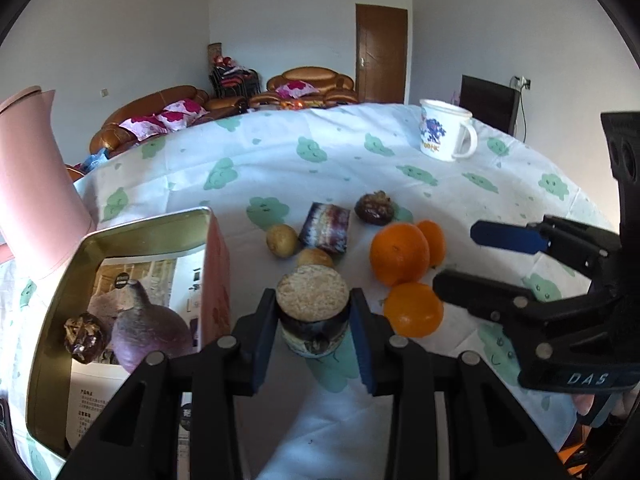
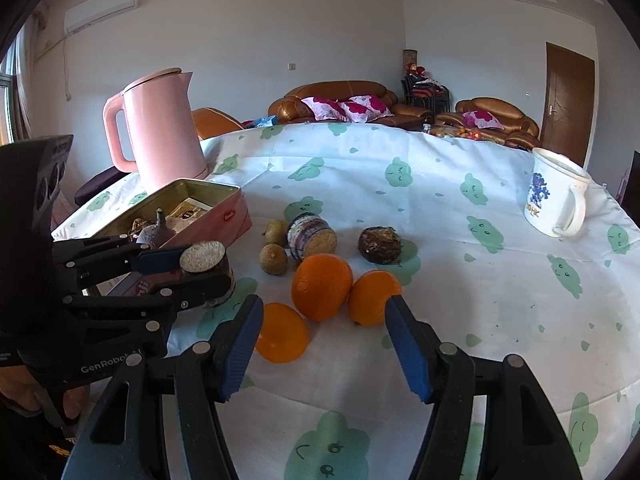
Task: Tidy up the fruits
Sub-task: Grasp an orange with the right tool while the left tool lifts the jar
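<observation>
Three oranges [image 2: 321, 286] sit clustered on the table [image 2: 480, 300], just beyond the right gripper [image 2: 324, 350], whose blue-padded fingers [image 2: 408, 354] are spread wide with nothing between them; the left gripper [image 1: 313, 330] is clamped on a cut sugarcane piece [image 1: 313, 312], dark purple rind, pale fibrous end up, held right of the open tin box [image 1: 60, 280]. Box holds a purple pear-shaped fruit [image 1: 150, 330] and a wrinkled passion fruit [image 1: 84, 338]; farther out lie another cane piece [image 2: 311, 237], two longans [image 2: 273, 259], another passion fruit [image 2: 379, 245]. Cloud-print cloth, pink kettle [image 2: 160, 136] far left, mug [image 2: 556, 196] far right, brown sofas [image 2: 336, 100] behind.
</observation>
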Demonstrator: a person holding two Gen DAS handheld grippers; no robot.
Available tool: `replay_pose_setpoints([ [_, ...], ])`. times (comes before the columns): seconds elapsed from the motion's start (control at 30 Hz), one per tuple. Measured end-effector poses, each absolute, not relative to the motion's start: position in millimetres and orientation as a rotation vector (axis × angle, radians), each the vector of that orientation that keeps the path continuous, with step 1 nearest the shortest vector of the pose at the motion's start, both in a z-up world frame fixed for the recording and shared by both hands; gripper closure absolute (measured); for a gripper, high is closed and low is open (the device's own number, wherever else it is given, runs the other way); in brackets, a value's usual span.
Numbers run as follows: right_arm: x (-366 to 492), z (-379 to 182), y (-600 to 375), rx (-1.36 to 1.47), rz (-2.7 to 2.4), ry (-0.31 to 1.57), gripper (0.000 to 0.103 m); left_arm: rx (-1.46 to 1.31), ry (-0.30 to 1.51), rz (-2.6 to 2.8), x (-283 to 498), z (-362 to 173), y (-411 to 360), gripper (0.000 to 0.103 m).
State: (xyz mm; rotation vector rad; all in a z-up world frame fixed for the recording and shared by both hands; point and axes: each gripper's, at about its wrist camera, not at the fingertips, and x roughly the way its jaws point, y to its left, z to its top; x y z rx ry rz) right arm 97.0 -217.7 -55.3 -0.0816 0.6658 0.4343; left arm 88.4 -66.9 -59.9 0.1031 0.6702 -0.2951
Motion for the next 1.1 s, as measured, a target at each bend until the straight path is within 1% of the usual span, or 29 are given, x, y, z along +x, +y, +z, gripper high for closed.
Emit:
replay_pose_setpoints([
  [0.13,102,-64,-199,-0.115,0.477,0.726,0.039,0.05,0.605,-0.29,81,-50,-57,0.066],
  [0.2,105,-69,-191,-0.129,0.485,0.765,0.049,0.044,0.583,-0.283,79,-46,-54,0.066],
  [0.23,107,-71,-189,-0.137,0.487,0.781,0.05,0.04,0.577,-0.278,79,-45,-52,0.066],
  [0.3,111,-75,-185,-0.151,0.492,0.811,0.058,0.029,0.575,-0.279,80,-46,-50,0.066],
  [0.37,112,-77,-183,-0.152,0.5,0.827,0.063,0.021,0.58,-0.279,81,-47,-49,0.066],
  [0.5,109,-76,-183,-0.154,0.516,0.818,0.064,0.003,0.581,-0.281,80,-49,-46,0.066],
  [0.77,91,-55,-185,-0.156,0.508,0.656,0.064,-0.003,0.558,-0.272,75,-47,-44,0.066],
  [1.1,81,-42,-190,-0.145,0.495,0.531,0.064,-0.005,0.517,-0.25,69,-43,-43,0.066],
])
